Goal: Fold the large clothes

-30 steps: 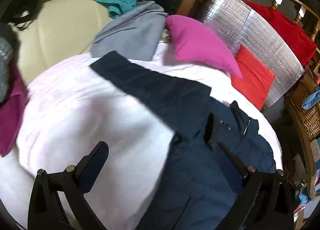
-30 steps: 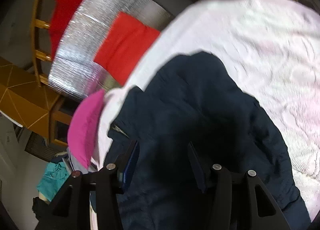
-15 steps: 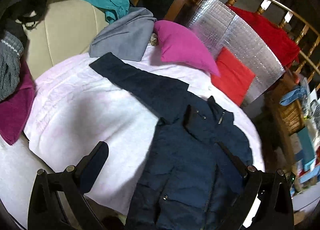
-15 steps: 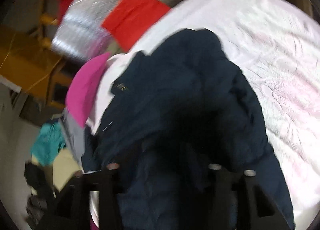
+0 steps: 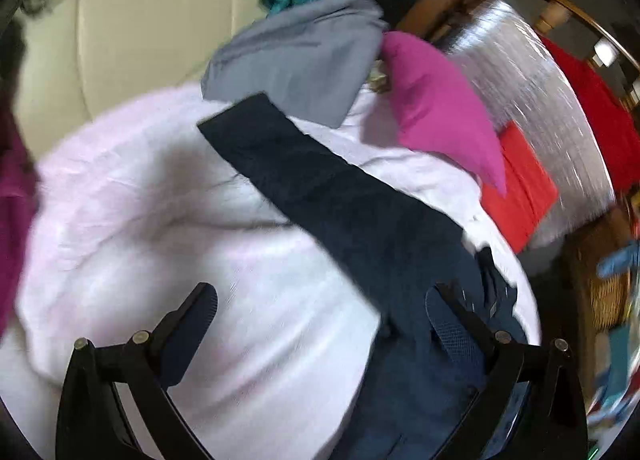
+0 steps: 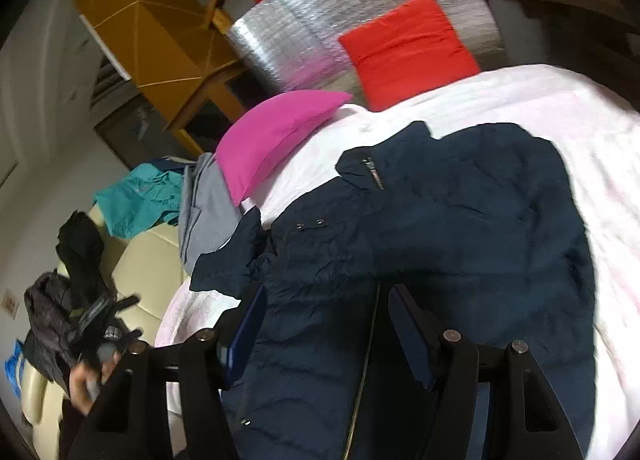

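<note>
**Right wrist view: jacket laid out, sleeve fold next**

The navy jacket [image 6: 460,227] lies front-up across the pink-white bed [image 6: 580,107], collar toward the headboard edge, one sleeve [image 5: 320,179] stretched toward the grey garment [image 5: 296,59] at the far corner. To fold well, I'd take that sleeve near its cuff and lay it flat across the chest, smoothing wrinkles. The right tongs [image 6: 326,324] hang above the zip, tilted down; their jaws have just been opening, nothing between them. The left tongs [image 5: 320,320] gape wide, empty, by the shoulder.
</note>
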Motion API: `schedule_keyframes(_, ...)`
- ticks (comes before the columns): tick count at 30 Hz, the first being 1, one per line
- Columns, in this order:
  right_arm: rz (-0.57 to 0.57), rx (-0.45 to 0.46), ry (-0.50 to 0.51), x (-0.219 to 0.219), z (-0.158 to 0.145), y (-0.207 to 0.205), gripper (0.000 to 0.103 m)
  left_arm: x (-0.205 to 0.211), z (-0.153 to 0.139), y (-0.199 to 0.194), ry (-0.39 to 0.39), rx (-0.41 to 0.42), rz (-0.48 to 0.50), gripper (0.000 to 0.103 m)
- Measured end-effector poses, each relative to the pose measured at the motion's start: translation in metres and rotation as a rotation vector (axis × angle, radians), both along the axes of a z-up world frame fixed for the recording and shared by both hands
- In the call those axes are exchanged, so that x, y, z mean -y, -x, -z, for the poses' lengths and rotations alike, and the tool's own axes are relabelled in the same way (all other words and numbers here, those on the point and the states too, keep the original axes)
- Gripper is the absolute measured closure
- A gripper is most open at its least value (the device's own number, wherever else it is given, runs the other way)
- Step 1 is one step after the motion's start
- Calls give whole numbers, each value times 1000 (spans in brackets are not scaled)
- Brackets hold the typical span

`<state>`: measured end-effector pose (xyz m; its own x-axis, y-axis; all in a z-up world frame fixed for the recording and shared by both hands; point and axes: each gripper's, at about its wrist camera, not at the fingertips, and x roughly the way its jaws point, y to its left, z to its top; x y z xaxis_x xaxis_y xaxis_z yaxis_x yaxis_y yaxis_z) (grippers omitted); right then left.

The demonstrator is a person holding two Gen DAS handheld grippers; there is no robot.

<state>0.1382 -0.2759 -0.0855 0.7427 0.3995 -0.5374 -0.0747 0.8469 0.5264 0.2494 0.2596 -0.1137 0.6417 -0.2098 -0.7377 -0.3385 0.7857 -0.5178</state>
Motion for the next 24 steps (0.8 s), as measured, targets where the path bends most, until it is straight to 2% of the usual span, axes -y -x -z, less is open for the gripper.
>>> schedule_keyframes(3, -12, 16, 1, 5, 18, -16, 36, -4, 26, -42, 20, -29, -51, 0)
schedule_keyframes(6, -9, 12, 11, 15, 31, -29, 36, -1, 41, -75, -12, -51, -64, 0)
schedule_keyframes(11, -17, 8, -42, 17, 30, -51, 36, 0, 66, -109, 38, -89, -88, 4)
schedule_keyframes(13, -18, 17, -72, 20, 27, -55, 36, 0, 74, -117, 82, -90, -101, 21)
schedule_keyframes(17, 10, 47, -77, 27, 19, -56, 36, 1, 82, -124, 113, -86, -132, 44)
schedule_keyframes(19, 31, 47, -98, 33, 19, -56, 36, 1, 81, -123, 110, -67, -161, 69)
schedule_keyframes(22, 64, 57, -95, 41, 16, -53, 36, 8, 63, -116, 71, -4, -160, 82)
schedule_keyframes(24, 98, 72, -75, 46, 13, -50, 36, 23, 42, -111, 18, 58, -118, 86)
